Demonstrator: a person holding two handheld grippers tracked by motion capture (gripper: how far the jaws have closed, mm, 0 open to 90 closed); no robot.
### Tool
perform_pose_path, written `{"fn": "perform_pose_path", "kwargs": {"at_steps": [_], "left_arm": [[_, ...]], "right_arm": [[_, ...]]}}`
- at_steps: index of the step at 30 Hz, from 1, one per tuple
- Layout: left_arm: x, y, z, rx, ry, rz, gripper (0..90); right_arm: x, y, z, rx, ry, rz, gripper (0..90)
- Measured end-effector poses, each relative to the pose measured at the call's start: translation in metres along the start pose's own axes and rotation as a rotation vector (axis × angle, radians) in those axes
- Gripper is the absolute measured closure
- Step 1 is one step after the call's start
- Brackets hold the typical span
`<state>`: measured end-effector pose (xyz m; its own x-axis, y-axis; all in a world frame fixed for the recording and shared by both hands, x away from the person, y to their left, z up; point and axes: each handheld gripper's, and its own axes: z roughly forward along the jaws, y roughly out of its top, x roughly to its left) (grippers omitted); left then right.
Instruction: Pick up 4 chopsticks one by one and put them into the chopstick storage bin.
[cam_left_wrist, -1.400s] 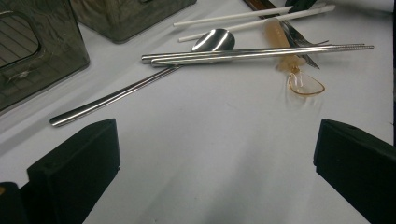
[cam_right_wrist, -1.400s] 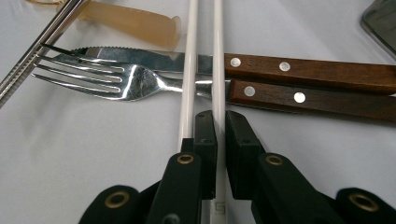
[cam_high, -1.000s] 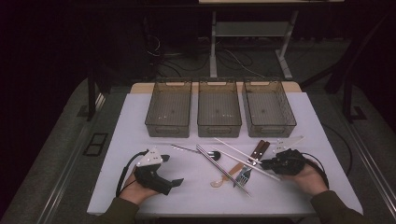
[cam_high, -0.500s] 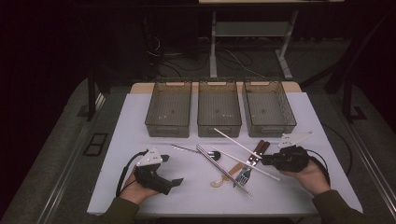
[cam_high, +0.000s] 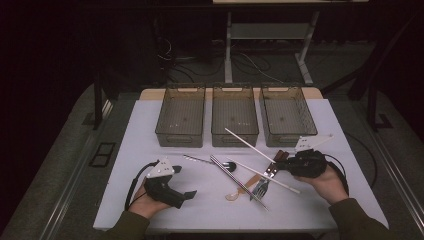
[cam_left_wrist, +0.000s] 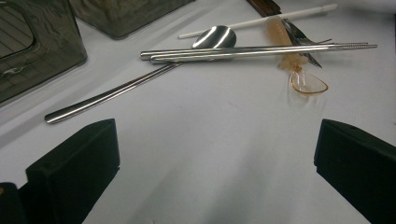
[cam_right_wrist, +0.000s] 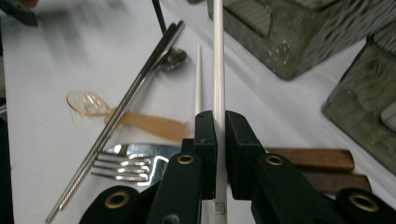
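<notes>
My right gripper (cam_high: 283, 161) is at the right of the white table, shut on a white chopstick (cam_high: 248, 143) that slants up and left toward the middle bin (cam_high: 234, 133). In the right gripper view the white chopstick (cam_right_wrist: 218, 70) runs straight out between the pressed jaws of my right gripper (cam_right_wrist: 220, 126). A second white chopstick (cam_high: 280, 182) lies on the table. My left gripper (cam_high: 189, 193) rests open at the front left. In its own view my left gripper (cam_left_wrist: 217, 154) has bare table between its jaws, short of a metal spoon (cam_left_wrist: 215, 37) and metal chopsticks (cam_left_wrist: 261, 49).
Three smoky plastic bins stand in a row at the back, among them the left bin (cam_high: 180, 135) and the right bin (cam_high: 288, 136). An amber plastic spoon (cam_high: 235, 193), a fork (cam_high: 260, 188) and wooden-handled cutlery (cam_right_wrist: 308, 158) lie in the middle pile.
My right gripper has risen a little with the white chopstick, whose far tip has lifted off the table and swung up toward the bins. The left gripper has stayed put.
</notes>
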<state>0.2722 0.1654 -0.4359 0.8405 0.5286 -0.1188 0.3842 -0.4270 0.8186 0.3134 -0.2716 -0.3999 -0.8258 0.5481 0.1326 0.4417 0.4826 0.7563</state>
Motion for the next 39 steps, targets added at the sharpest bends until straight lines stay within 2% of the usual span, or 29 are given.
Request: {"fn": "perform_pose_path", "kwargs": {"at_steps": [9, 18, 29, 39], "left_arm": [[-0.001, 0.0, 0.001, 0.004, 0.002, 0.001, 0.0], [0.001, -0.002, 0.001, 0.003, -0.002, -0.006, 0.0], [0.001, -0.002, 0.001, -0.002, -0.004, -0.005, 0.0], [0.002, -0.002, 0.002, 0.001, -0.005, -0.006, 0.0]], "right_arm": [[-0.001, 0.023, 0.009, -0.059, 0.008, 0.012, 83.9], [0.001, 0.045, 0.027, -0.066, 0.008, 0.015, 83.9], [0.003, 0.07, 0.044, -0.086, 0.006, 0.044, 83.9], [-0.003, 0.09, 0.059, -0.113, -0.006, 0.095, 83.9]]}}
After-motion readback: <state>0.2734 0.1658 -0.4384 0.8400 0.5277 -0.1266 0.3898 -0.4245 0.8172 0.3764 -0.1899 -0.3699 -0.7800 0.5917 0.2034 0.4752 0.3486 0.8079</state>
